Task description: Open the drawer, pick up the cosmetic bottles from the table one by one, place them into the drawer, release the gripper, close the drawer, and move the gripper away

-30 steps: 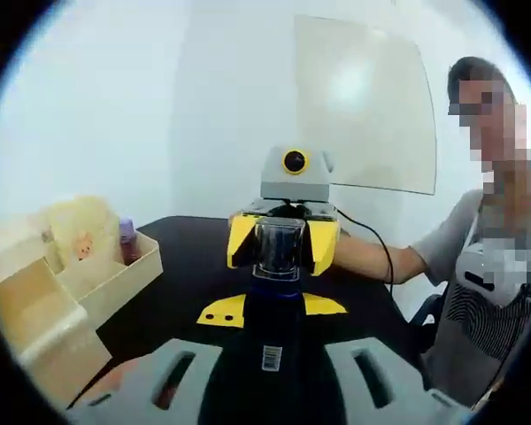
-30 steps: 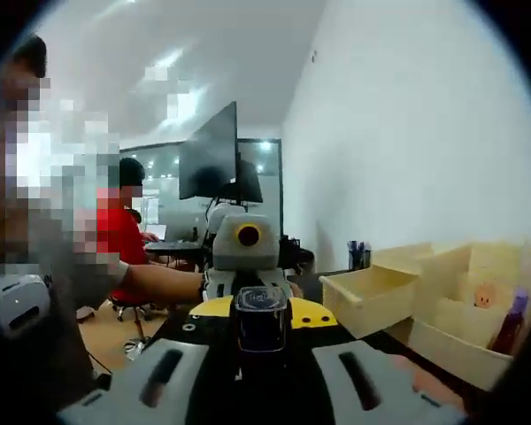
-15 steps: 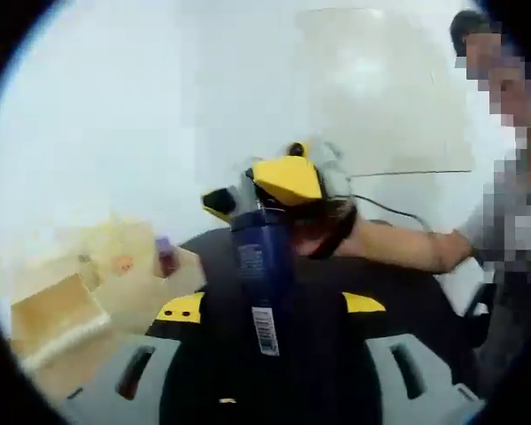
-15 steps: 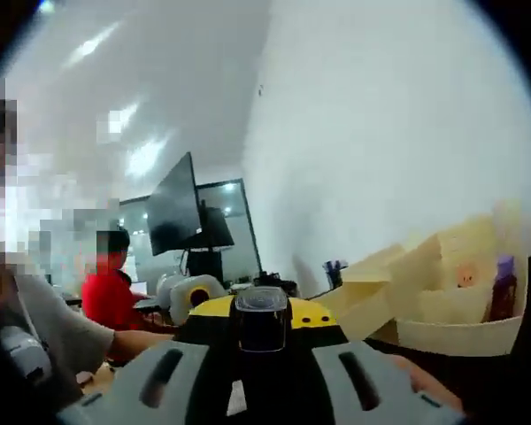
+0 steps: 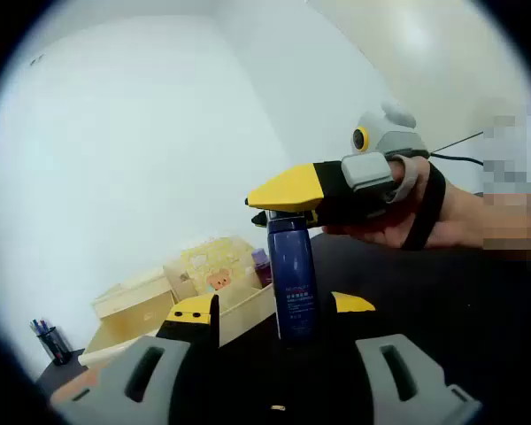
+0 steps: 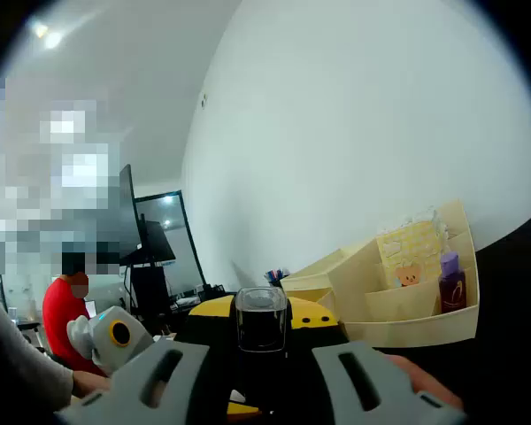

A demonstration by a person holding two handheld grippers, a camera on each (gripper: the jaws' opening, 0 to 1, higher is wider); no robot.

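- Jaws of the right gripper (image 5: pixel 288 202) are clamping the top of the blue bottle (image 5: pixel 292 274), which is hanging upright under the yellow jaw tips in the left gripper view.
- The right gripper (image 6: pixel 264 310) is showing the same bottle (image 6: pixel 261 320) in its own view, end-on, with the clear cap sitting between the two grey jaws.
- The left gripper (image 5: pixel 270 307) is holding its jaws apart; the yellow tips are standing on either side of the bottle's lower end, with a gap showing on each side.
- A hand (image 5: pixel 398 221) is gripping the right gripper through a black strap, above the black table (image 5: pixel 442 292).
- A pale wooden organiser (image 5: pixel 195 274) is sitting on the table behind the bottle, against the white wall.
- A purple bottle (image 5: pixel 261 264) is standing upright in the organiser's open front compartment; in the right gripper view that purple bottle (image 6: pixel 450 285) is standing at the right end of the organiser (image 6: pixel 398 283).
- A pen pot (image 5: pixel 49 341) is standing on the table left of the organiser.
- A person in a red top (image 6: pixel 62 310) is sitting far off in the room.
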